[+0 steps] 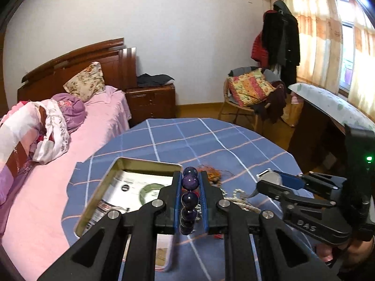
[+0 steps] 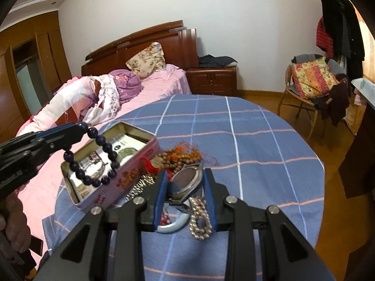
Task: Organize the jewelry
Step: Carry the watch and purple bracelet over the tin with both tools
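The left gripper (image 1: pixel 190 182) pinches a bracelet of dark purple beads (image 1: pixel 189 201) between its blue pads; in the right wrist view the loop (image 2: pixel 98 159) hangs free below the fingertips, in the air above the open tin box (image 2: pixel 112 164). The box, pink-sided with a printed leaflet inside, sits near the left edge of the round table (image 2: pixel 269 164), which is covered in a blue checked cloth.

The right gripper (image 2: pixel 185 185) is closed on a wristwatch (image 2: pixel 187 180), its pads against the sides of the steel case, lifted a little above the pile. Under and beside it lie a brown bead string with orange tassels (image 2: pixel 178 157), a pale blue bangle (image 2: pixel 173 227), a silver-white beaded piece (image 2: pixel 199 224) and a metal link band (image 2: pixel 140 187); how they overlap is hard to make out behind the fingers.

The far and right parts of the cloth are bare up to the rim. The bed (image 2: pixel 145 93) with pink sheet stands just beside the table's left edge. A wicker chair (image 2: pixel 304 98) piled with cushions stands well apart at the right.
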Tool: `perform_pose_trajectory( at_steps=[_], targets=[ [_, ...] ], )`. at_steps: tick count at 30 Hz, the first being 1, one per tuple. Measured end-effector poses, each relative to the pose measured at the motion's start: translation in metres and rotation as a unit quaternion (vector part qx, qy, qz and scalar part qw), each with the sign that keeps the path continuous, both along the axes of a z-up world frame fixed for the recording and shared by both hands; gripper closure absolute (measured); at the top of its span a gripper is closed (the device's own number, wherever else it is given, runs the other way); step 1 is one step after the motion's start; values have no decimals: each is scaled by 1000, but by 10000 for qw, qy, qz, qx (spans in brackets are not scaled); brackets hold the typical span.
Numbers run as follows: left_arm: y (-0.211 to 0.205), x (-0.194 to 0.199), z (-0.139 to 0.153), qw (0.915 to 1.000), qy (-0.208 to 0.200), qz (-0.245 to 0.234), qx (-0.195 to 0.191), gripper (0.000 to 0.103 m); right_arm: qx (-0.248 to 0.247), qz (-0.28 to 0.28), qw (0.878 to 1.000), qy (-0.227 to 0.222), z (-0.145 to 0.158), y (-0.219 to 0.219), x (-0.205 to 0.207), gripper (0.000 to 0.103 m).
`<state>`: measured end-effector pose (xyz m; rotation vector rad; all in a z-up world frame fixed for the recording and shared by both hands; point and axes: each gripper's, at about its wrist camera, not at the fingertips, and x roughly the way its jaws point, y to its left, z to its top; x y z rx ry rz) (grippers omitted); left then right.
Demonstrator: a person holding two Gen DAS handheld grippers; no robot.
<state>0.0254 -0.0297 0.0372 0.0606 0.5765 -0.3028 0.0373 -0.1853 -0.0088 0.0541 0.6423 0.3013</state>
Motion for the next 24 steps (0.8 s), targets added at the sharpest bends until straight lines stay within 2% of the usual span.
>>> perform_pose_trajectory(
  at_steps=[9, 24],
  targets=[
    [34, 14, 4, 9991, -95, 404, -7, 89, -12, 237, 9995, -231, 18, 23, 5, 70],
    [62, 28, -5, 9974, -14, 722, 15, 89, -19, 704, 9963, -483, 39, 66, 14, 70]
  ],
)
